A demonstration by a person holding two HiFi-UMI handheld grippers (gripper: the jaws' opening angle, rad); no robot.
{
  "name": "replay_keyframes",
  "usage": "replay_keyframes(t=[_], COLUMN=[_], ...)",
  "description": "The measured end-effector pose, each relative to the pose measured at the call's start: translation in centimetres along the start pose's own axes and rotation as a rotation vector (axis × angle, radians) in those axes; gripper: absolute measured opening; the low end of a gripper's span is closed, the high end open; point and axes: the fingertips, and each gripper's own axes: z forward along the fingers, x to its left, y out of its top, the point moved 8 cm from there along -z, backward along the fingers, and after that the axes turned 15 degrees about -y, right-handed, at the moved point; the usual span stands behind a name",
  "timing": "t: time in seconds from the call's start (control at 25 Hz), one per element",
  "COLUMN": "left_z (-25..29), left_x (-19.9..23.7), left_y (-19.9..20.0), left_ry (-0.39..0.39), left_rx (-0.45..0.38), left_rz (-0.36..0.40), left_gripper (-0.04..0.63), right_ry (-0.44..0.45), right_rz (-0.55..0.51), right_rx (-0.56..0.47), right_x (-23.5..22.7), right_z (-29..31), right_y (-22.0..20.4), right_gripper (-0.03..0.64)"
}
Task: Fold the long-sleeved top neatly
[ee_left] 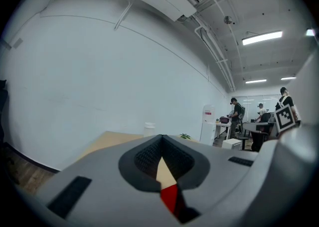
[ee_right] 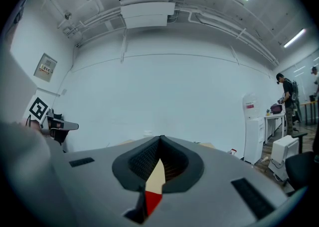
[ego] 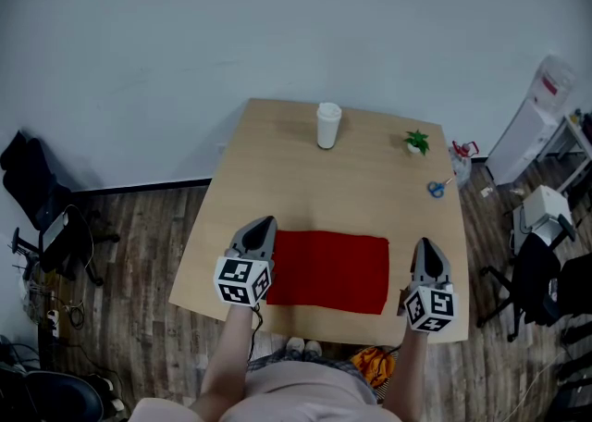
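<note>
The left gripper (ego: 262,224) and right gripper (ego: 424,245) are held fully closed, nothing gripped, at either end of the red folded top (ego: 330,272) laid on the table (ego: 351,175)

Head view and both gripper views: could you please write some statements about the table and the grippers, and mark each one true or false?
1. The red top lies flat on the table as a rectangle. True.
2. The left gripper holds a corner of the top. False: its jaws are shut with nothing between them, at the top's left side.
3. A white cup stands near the table's far edge. True.
4. The scissors lie on the red top. False: they lie on bare table near its right edge.
5. The right gripper is shut. True.
</note>
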Motion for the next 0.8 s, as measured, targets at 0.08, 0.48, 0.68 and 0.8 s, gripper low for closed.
replay_keyframes(t=[0.08,0.48,0.68,0.8], left_z=[0.0,0.51,0.58,0.58], left_x=[-0.06,-0.43,-0.39,-0.43], left_y=[0.04,-0.14,-0.24,-0.41], left_ry=[0.001,-0.002,-0.001,0.0], left_rx=[0.0,0.006,0.009,0.012], left_rz=[0.0,-0.002,-0.007,-0.01], left_gripper=[0.002,0.002,0.002,0.002], right_ry=[0.0,0.006,0.007,0.006], right_rz=[0.0,-0.003,-0.005,-0.003], right_rx=[0.002,0.01,0.013,0.015], right_x=[-0.05,-0.12,-0.05,-0.1], right_z=[-0.02,0.19,0.3,0.33], right_y=[-0.06,-0.33,-0.34,-0.42], right_gripper=[0.006,0.006,0.006,0.006])
